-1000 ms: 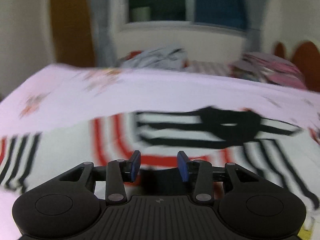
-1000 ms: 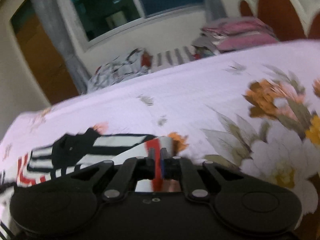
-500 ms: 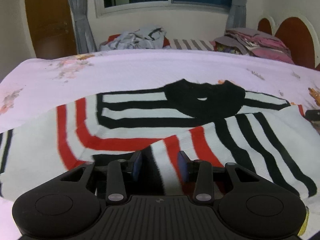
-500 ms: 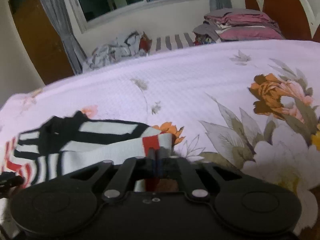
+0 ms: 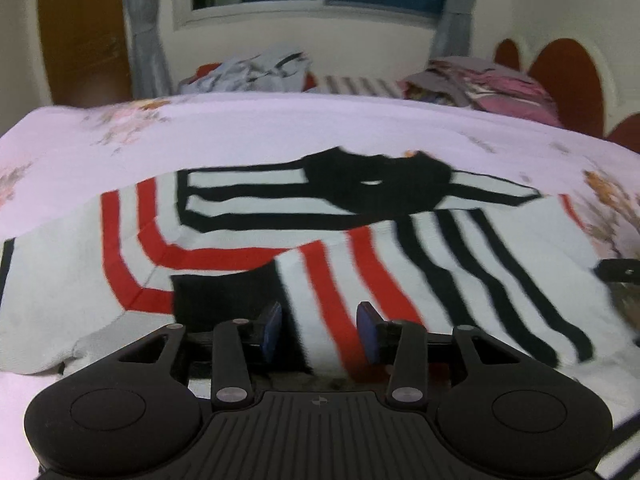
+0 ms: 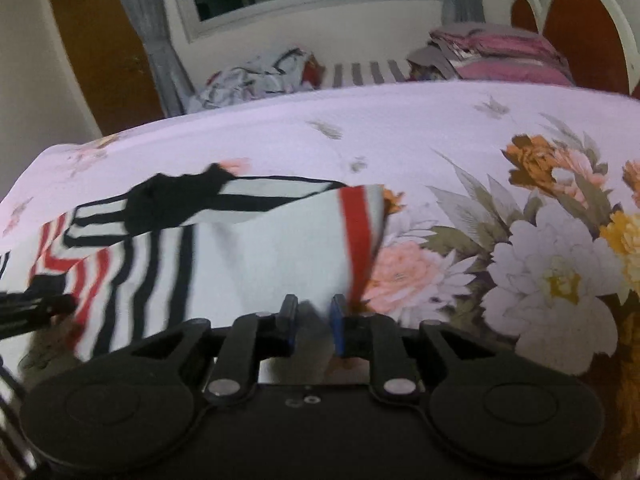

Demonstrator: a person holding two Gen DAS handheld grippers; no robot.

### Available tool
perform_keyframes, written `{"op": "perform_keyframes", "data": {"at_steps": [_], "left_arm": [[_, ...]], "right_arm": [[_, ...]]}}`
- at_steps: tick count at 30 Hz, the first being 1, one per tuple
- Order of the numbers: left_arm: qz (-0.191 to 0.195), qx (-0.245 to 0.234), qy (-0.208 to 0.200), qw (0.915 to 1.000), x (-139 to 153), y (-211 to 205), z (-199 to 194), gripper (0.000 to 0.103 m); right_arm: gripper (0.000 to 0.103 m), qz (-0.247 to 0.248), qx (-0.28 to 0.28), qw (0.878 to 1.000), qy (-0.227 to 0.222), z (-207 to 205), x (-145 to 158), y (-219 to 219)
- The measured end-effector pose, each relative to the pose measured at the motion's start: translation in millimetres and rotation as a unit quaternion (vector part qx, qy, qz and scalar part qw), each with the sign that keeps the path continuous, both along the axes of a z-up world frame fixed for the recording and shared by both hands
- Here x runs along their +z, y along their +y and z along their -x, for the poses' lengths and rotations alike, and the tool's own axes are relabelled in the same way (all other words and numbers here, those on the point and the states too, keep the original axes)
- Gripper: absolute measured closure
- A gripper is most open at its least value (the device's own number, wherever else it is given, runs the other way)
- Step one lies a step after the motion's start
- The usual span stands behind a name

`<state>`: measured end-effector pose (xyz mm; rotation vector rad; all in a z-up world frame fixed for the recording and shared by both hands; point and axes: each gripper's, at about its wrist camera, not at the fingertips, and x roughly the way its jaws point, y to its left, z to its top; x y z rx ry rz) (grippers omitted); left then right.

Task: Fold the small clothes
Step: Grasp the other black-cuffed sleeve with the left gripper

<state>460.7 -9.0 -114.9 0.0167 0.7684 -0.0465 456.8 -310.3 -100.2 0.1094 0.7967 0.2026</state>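
Note:
A white sweater (image 5: 248, 240) with red and black stripes and a black collar lies spread on the pink floral bedsheet (image 5: 280, 128). Its right part is folded over the body. My left gripper (image 5: 320, 326) hovers at the near edge of that folded part, jaws apart, with striped cloth lying between the blue pads and not pinched. In the right wrist view the sweater (image 6: 248, 248) ends in a red-striped edge. My right gripper (image 6: 313, 320) sits at that edge, its jaws a little apart and closing, with blurred white cloth in the gap.
At the far edge of the bed lie a crumpled grey-and-white heap of clothes (image 5: 256, 72) and a stack of folded pink items (image 6: 504, 56). A red arched headboard (image 6: 580, 28) stands at the right. Bare flowered sheet (image 6: 540, 264) stretches right of the sweater.
The right part of the sweater has been brought over its body. The right gripper's jaws, shut on the red-striped edge before, now stand apart. The left gripper now has cloth between its pads.

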Motion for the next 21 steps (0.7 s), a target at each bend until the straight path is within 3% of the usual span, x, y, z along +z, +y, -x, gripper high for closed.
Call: {"op": "perform_keyframes", "data": {"at_steps": [5,10,13,14,17,18,21], "left_arm": [[-0.010,-0.017,-0.009,0.9998,2,-2,8,0.061],[0.006,-0.016,0.012,0.9998,-7,33,9,0.061],[0.010,-0.006,0.008,0.9999,-5,53,14,0.060],[0.006,0.002,0.003,1.0000,-3,61,17,0.060],[0.039,0.034,-0.004,0.9987,0,101,29,0.060],[0.046,0.048,-0.005,0.9978,1,118,34,0.060],[0.067,0.078,-0.007,0.9947,1,158,46,0.060]], "right_arm": [[0.085,0.004,0.004,1.000,0.013,19,0,17],[0.085,0.031,-0.022,0.999,0.027,43,-15,28],[0.083,0.019,-0.049,0.998,0.026,45,-9,28],[0.081,0.010,-0.061,0.998,0.021,45,-6,27],[0.061,0.020,-0.105,0.994,-0.004,50,3,31],[0.050,0.024,-0.116,0.993,-0.009,51,5,32],[0.049,0.015,-0.131,0.991,-0.018,57,10,40]]}}
